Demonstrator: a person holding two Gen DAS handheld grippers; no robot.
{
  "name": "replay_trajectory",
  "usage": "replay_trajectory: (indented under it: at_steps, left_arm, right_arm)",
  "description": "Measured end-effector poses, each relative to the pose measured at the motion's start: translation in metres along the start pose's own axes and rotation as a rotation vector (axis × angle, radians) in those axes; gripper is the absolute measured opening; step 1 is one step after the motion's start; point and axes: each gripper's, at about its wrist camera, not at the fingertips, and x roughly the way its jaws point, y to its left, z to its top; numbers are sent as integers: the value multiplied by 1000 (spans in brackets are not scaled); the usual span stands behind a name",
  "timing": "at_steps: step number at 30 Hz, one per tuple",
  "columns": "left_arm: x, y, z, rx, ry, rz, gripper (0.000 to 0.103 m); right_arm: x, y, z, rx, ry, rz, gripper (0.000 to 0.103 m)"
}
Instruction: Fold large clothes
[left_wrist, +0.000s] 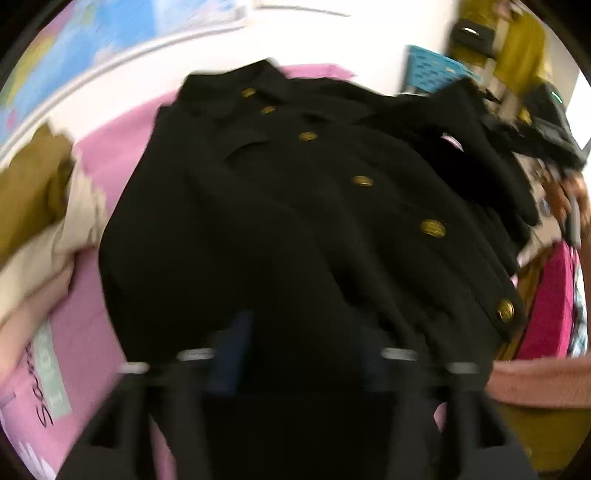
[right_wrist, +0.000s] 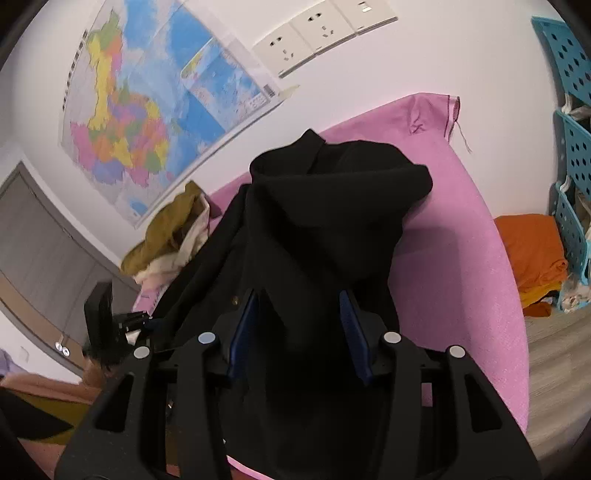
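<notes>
A black coat (left_wrist: 280, 221) with gold buttons (left_wrist: 433, 227) lies spread on my pink-covered bed (left_wrist: 107, 155), filling its middle. Clothes (left_wrist: 33, 199) are piled at the bed's left edge. My left tool (left_wrist: 299, 343) hovers over the coat's near hem; blur hides whether it grips. My right tool (right_wrist: 299, 328) has its pads apart around a raised fold of coat (right_wrist: 325, 229), not pressing it.
</notes>
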Motion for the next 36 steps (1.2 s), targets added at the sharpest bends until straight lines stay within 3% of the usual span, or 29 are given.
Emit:
replay_trajectory:
  at_steps: [1,2,5,8,10,12,14,16,17,20,22,25,26,29,32,35,36]
  left_arm:
    - [-4,9,2,-39,-10,-8,4]
    - [-13,22,6,-89,-28,-13,3]
    - [-52,55,12,-201,-129,24,3]
    - [-99,94,16,-302,-219,126,3]
    - [-128,128,15,-381,-267,232,4]
    - [-141,147,12,-418,-265,340,8]
    - [-136,164,11,-438,-203,581,13]
    - [-121,167,10,-439,-125,777,29]
    - [-117,165,10,-433,-117,782,29]
    - [-119,147,9,-410,-218,588,33]
    - [-129,125,11,-344,-308,489,48]
    - [-135,101,16,-273,-377,359,56]
    - [-134,91,20,-245,-382,292,56]
    - [-118,62,36,-175,-370,208,58]
    - [-91,36,51,-110,-327,115,62]
    - [-54,10,64,-46,-248,35,63]
    - [-45,6,65,-30,-234,21,68]
  right_arm:
    - [1,5,0,-27,6,-1,17]
    - [0,13,2,-64,5,-2,5]
    - [-12,26,15,-102,-34,13,5]
    - [-36,36,39,-129,-114,10,5]
    - [-47,46,54,-167,-148,-2,5]
    - [-53,57,70,-195,-162,-10,5]
    - [-50,65,83,-220,-159,-8,5]
    - [-37,76,93,-248,-128,-14,5]
    - [-28,82,96,-263,-112,-12,5]
    - [6,104,101,-321,-43,-2,5]
    - [34,120,102,-357,10,23,5]
    - [87,140,93,-387,102,73,9]
    - [106,145,87,-386,141,81,15]
    - [154,147,65,-346,264,108,64]
    - [157,135,52,-325,271,132,64]
    - [127,98,53,-226,195,141,64]
    - [113,84,55,-197,150,125,64]
